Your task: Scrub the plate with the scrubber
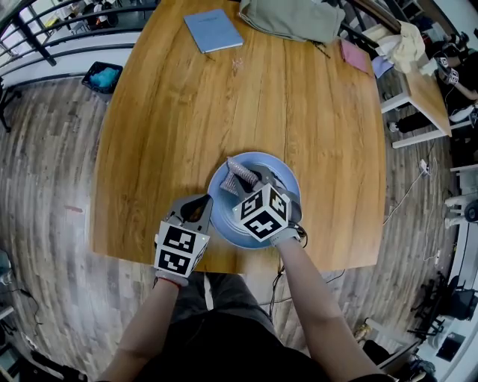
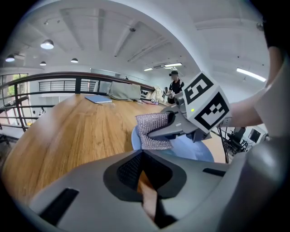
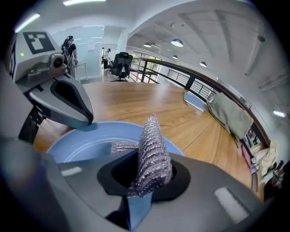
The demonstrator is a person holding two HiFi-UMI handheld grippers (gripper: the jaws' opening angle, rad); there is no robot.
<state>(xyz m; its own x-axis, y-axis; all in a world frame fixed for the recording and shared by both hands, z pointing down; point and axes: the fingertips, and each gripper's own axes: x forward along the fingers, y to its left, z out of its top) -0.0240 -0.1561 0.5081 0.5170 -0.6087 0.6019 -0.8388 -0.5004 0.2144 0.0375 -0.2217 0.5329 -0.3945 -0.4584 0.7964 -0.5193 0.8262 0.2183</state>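
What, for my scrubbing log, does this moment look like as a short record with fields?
table: wooden
plate: blue, near the table's front edge
scrubber: silvery mesh, over the plate; contact unclear
right gripper: shut on the scrubber
left gripper: jaws together, nothing between them, tip at the plate's left rim
far edge: blue notebook, grey-green bag
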